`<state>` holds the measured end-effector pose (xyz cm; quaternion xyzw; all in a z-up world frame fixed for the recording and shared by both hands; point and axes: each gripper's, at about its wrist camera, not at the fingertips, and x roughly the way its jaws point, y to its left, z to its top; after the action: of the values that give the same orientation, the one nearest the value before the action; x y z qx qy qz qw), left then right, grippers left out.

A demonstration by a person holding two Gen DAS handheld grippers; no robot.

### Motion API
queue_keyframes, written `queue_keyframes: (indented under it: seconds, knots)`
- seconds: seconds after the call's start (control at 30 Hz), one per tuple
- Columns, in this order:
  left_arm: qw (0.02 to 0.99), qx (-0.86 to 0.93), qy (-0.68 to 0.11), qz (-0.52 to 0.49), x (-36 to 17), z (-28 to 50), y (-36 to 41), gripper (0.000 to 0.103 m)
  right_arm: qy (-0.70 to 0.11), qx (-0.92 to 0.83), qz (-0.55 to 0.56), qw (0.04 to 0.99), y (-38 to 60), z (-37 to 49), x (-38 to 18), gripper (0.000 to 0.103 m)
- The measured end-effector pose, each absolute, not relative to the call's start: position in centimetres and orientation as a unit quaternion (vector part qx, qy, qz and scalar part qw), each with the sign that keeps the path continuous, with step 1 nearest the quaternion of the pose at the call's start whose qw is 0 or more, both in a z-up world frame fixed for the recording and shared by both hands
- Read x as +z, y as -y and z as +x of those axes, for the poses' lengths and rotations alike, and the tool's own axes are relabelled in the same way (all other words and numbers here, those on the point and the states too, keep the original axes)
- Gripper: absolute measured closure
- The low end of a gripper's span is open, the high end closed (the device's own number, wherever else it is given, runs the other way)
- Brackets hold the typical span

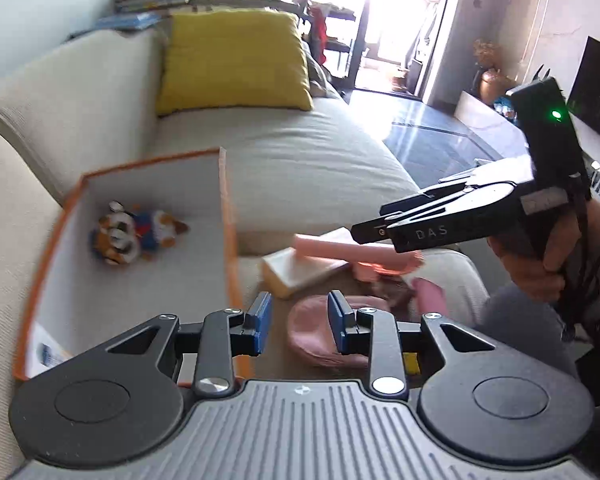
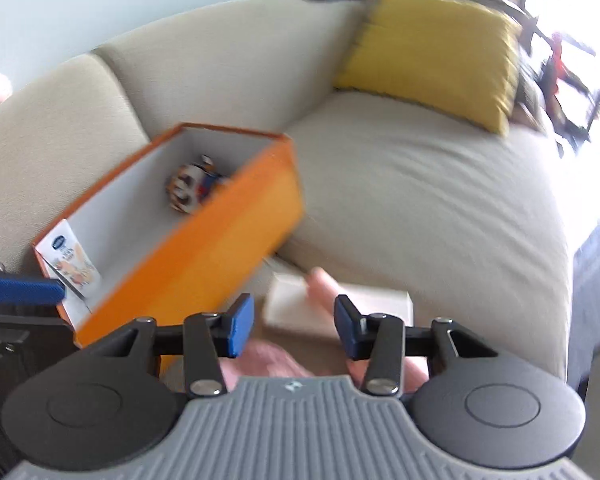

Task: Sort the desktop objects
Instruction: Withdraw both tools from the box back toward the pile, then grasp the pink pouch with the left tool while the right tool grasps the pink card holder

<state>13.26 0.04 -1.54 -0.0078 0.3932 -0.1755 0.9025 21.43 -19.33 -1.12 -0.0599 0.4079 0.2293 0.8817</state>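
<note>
Orange box (image 2: 204,240) holds one plush toy (image 1: 136,232) — pink items (image 1: 320,336) and a white box (image 1: 296,276) remain outside; both claws, left gripper (image 1: 300,324) and right gripper (image 2: 294,328), empty, released.

Two hand-held black grippers with blue pads

The left gripper (image 1: 300,322) had black arms, silver screws and a ribbed grey base; at the frame's right, the right gripper (image 1: 374,230) bore white letters "DAS", a green light and black cables beside a grey sleeve (image 1: 516,316).

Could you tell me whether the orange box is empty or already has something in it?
Not empty. The orange box is open-topped, and a small plush toy lies on its white floor, with a printed packet at one end.
</note>
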Motion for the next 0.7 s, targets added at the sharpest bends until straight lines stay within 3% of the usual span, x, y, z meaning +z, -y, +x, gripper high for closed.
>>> queue_keyframes:
  seconds: [0.13,0.17,0.2,0.27,0.53,0.7]
  knots:
    - [0.896,-0.17,-0.411,-0.005,-4.0,13.8,2.9,0.067,-0.433,0.18,-0.01,0.883,23.4,19.6,-4.0,0.056]
    - [0.897,-0.168,-0.409,0.001,-4.6,13.9,3.7,0.062,-0.439,0.168,-0.002,0.882,24.2,19.3,-4.7,0.056]
    - [0.898,-0.17,-0.406,0.003,-5.1,14.0,4.3,0.047,-0.444,0.155,0.005,0.882,24.9,19.0,-5.5,0.056]
    - [0.897,-0.172,-0.407,-0.002,-6.1,14.4,5.3,0.039,-0.456,0.126,0.02,0.881,26.5,18.5,-7.0,0.056]
    - [0.888,-0.099,-0.448,0.005,-10.4,17.4,6.8,0.039,-0.506,0.068,0.078,0.856,30.6,18.8,-11.5,0.054]
    - [0.871,-0.073,-0.486,-0.004,-12.6,18.6,6.9,0.037,-0.523,0.072,0.116,0.842,31.7,19.6,-13.1,0.048]
